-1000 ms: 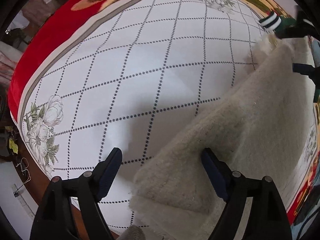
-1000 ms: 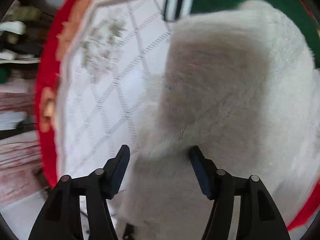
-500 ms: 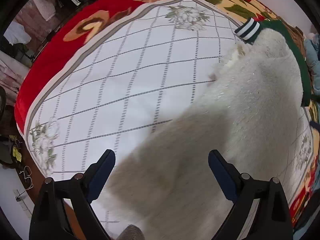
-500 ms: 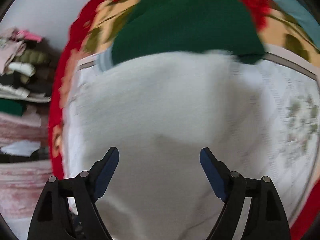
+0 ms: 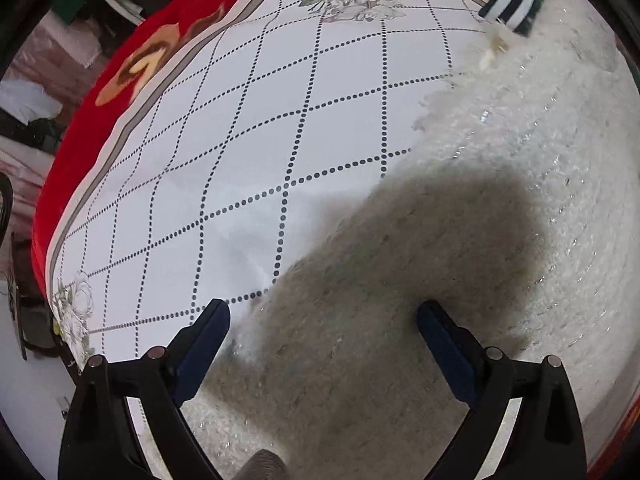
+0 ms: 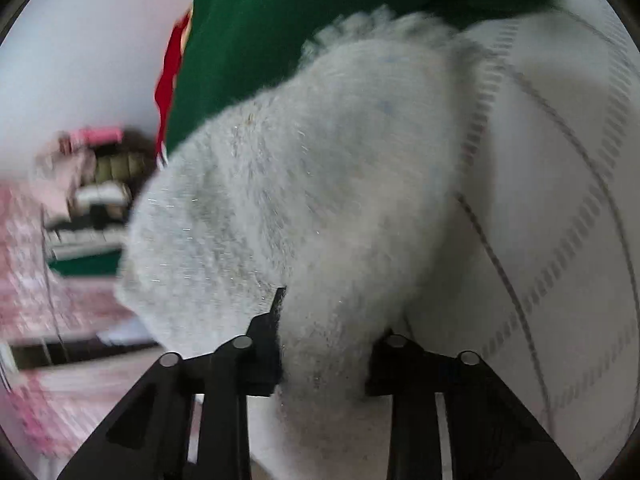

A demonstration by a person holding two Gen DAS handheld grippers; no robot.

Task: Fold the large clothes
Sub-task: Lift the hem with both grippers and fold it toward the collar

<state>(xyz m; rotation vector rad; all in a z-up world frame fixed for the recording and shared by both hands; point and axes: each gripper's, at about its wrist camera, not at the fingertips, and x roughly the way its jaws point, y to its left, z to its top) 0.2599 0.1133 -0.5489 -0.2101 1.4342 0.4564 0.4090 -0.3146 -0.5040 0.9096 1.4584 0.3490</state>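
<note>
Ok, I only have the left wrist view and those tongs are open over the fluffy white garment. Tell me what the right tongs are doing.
Observer: The right tongs are closed on a bunched fold of the fluffy white garment, lifting it off the bedspread.
Operator: Say what lies beyond that fold.
Observer: A dark green garment sits behind it, partly under the white fleece.
Operator: Report anything past the bed on that side.
Observer: A blurred stack of folded clothes stands to the left, against a pale wall.
</note>
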